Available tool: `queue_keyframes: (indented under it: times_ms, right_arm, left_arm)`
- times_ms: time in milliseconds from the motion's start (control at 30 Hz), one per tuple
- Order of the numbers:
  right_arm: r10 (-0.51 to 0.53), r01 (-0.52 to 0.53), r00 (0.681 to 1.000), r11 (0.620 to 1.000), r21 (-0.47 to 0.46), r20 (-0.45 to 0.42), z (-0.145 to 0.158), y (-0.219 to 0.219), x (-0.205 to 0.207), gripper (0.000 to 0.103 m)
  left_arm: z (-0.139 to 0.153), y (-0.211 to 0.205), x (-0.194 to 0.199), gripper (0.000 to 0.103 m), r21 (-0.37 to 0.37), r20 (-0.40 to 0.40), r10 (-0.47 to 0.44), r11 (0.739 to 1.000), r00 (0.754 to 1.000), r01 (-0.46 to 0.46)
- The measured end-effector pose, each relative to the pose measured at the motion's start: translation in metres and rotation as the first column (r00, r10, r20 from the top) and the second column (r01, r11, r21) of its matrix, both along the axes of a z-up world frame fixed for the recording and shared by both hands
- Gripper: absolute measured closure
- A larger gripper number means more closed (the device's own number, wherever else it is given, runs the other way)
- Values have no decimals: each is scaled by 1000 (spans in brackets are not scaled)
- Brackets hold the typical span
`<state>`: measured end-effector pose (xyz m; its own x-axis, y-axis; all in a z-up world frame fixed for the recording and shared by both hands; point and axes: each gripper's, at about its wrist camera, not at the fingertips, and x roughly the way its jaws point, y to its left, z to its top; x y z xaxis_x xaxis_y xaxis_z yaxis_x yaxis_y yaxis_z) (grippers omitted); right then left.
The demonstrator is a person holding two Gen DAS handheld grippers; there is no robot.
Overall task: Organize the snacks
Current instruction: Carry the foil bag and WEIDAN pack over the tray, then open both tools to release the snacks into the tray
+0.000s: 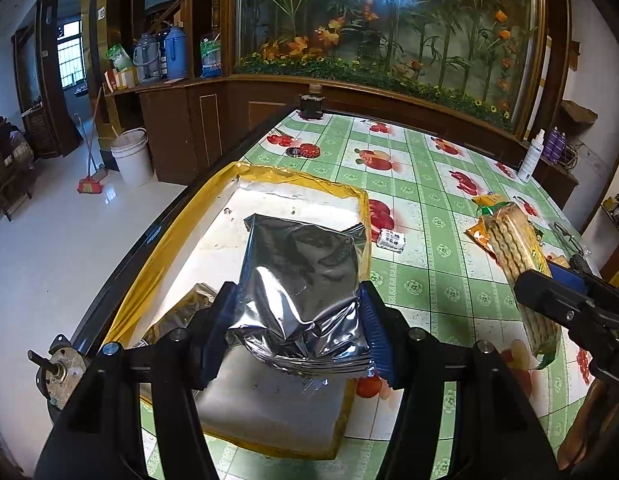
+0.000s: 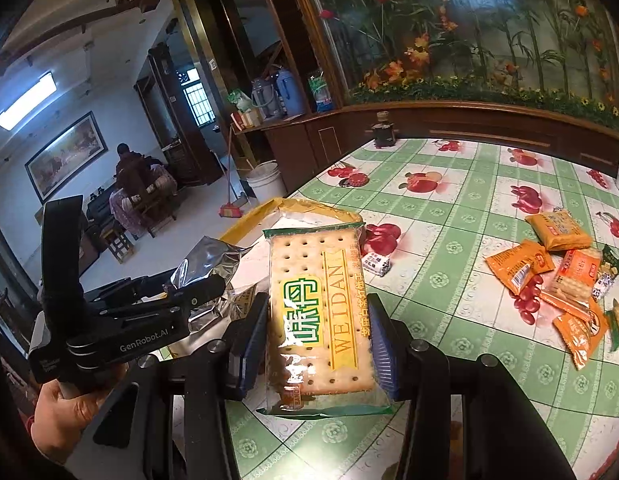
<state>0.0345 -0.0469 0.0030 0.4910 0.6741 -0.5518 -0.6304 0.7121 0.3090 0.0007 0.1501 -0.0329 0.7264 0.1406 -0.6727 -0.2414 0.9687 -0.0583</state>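
1. A silver foil snack bag [image 1: 305, 280] is pinched at its lower, crumpled end by the left gripper [image 1: 299, 330], whose blue pads press on both sides of it; the bag hangs above a shallow yellow-rimmed tray [image 1: 269, 184].
2. The tray lies on the near left part of the table [image 1: 429, 280]. A darker snack pack [image 1: 181, 312] lies inside it, partly hidden behind the left gripper's finger.
3. A clear pack of crackers [image 2: 321, 320], printed "WEIDAN", is clamped between the blue pads of the right gripper [image 2: 315, 344], held above the table just right of the tray.
4. In the right wrist view the left gripper appears at the left with the foil bag, a hand [image 2: 65, 412] gripping its handle.
5. A small white wrapped candy [image 2: 376, 265] lies on the tablecloth just beside the tray's right edge.
6. A loose pile of orange snack packets [image 2: 557, 268] lies well apart, on the right side of the table.
7. A dark jar [image 2: 383, 130] stands at the table's far edge, and a white spray bottle [image 1: 529, 156] stands at the far right.
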Motion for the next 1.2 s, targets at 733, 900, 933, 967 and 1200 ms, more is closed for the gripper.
queue_keyframes:
  times_ms: [733,900,933,967,1200]
  right_arm:
    - [63,-64,997,998,-23,-49,-27,114,62,55]
    - [62,-66,995,996,-60,-72,-43,141,84,55]
    - [63,-69,995,995,-74,-80,-49,146,89,55]
    - [64,-71,994,994,-83,-86,-53,150,92,55]
    - [68,-80,991,991,-108,-113,-70,162,104,56]
  left_arm:
    - [-24,83,41,44,-34,-78,101,994,992,-104]
    - [-40,95,65,44,-52,-129,102,993,986,-110]
    - [-43,96,68,44,-56,-140,101,992,985,-110]
    - [-44,96,69,44,-60,-143,98,992,985,-107]
    - [-48,101,73,44,-72,-186,100,991,977,-115]
